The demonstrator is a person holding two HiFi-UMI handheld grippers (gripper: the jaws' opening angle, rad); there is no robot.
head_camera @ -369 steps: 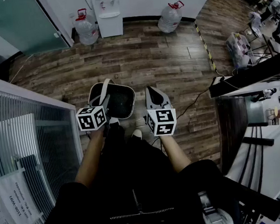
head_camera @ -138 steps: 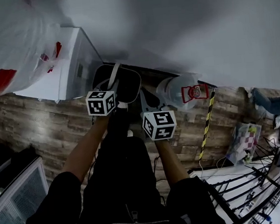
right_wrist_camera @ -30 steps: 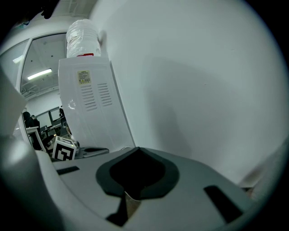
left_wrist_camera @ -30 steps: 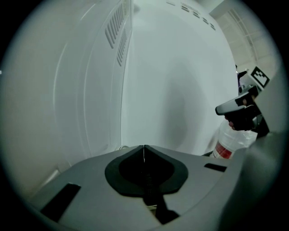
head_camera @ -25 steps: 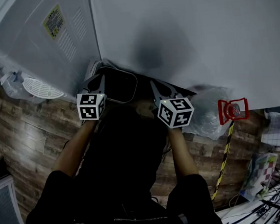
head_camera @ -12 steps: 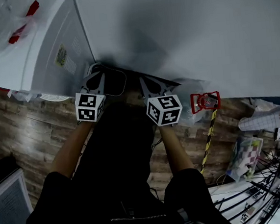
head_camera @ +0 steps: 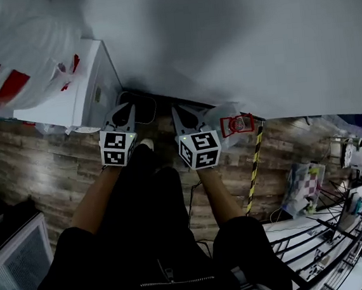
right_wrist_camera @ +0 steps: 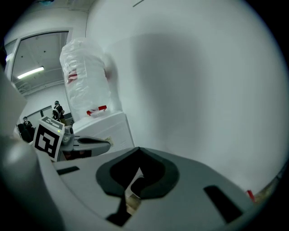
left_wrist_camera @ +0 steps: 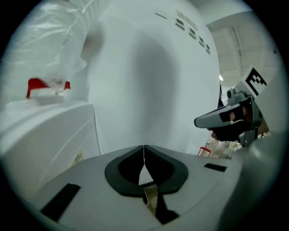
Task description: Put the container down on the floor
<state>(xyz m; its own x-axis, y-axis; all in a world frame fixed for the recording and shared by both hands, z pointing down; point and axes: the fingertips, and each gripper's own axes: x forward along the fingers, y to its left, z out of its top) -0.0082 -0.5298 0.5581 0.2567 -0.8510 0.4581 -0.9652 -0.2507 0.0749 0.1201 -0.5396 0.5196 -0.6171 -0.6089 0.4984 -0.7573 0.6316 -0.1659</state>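
**At the foot of the wall: container low, both claws closed**

Down by the skirting, the container [head_camera: 142,110] shows as a dark tub with a pale rim. It is tight against the white wall [head_camera: 241,40] and just past the tips of the left claw [left_wrist_camera: 143,152]. That claw is pressed together, only a thin seam between its tips, and its own view shows no rim pinched there. Whether the tub hangs from it or already rests on the floor [head_camera: 42,162], I cannot tell. The right claw [right_wrist_camera: 139,158] is likewise closed on nothing.

To finish cleanly, I judge the tub should go straight down, level, until its base sits flat on the planks. It should land clear of the white shoe [head_camera: 146,143] just behind it.

Dark wood planks cover the floor. A white water dispenser [head_camera: 68,102] stands left, carrying a plastic-wrapped bottle [head_camera: 13,55]. A second bottle with a red handle [head_camera: 237,124] sits right, near yellow-black tape [head_camera: 253,166].
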